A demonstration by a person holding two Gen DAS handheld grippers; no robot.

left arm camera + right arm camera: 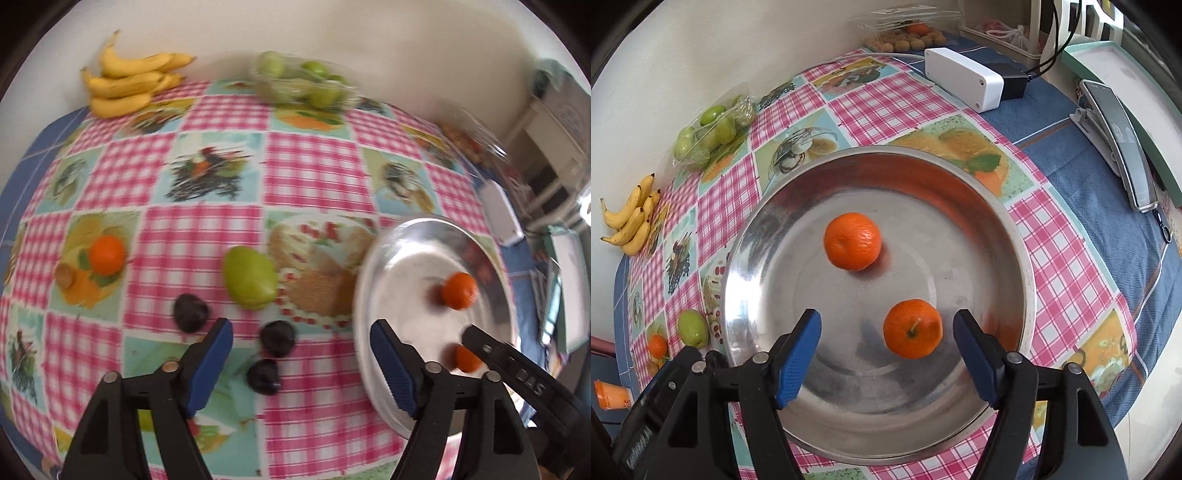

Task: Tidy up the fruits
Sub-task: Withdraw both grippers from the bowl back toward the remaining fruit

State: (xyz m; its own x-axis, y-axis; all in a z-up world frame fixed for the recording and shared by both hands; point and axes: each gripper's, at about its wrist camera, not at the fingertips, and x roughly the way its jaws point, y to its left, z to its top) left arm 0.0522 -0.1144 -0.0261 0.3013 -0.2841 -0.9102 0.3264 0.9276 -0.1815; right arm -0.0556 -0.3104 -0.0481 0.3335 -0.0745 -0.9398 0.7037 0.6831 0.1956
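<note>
While both the left gripper [301,365] and right gripper [886,356] gape empty, two tangerines [852,246] lie in the steel plate [1015,236]; one tangerine [107,255], a green fruit [250,277] and three plums [190,312] remain left of it.

Tablecloth [894,107]: pink-and-white gingham squares alternating with pale turquoise panels printed with fruit pictures; a blue woven cloth [1100,184] lies beneath it. Steel dish [990,206]: plain silver, holding two bright orange mandarins [852,240]. Bananas [129,83]: yellow, lightly brown-flecked. Loose pear [251,277]: yellow-green. Plums [190,312]: near-black purple. Gripper pads [798,360]: blue on black frames. Box [962,78]: white.
</note>
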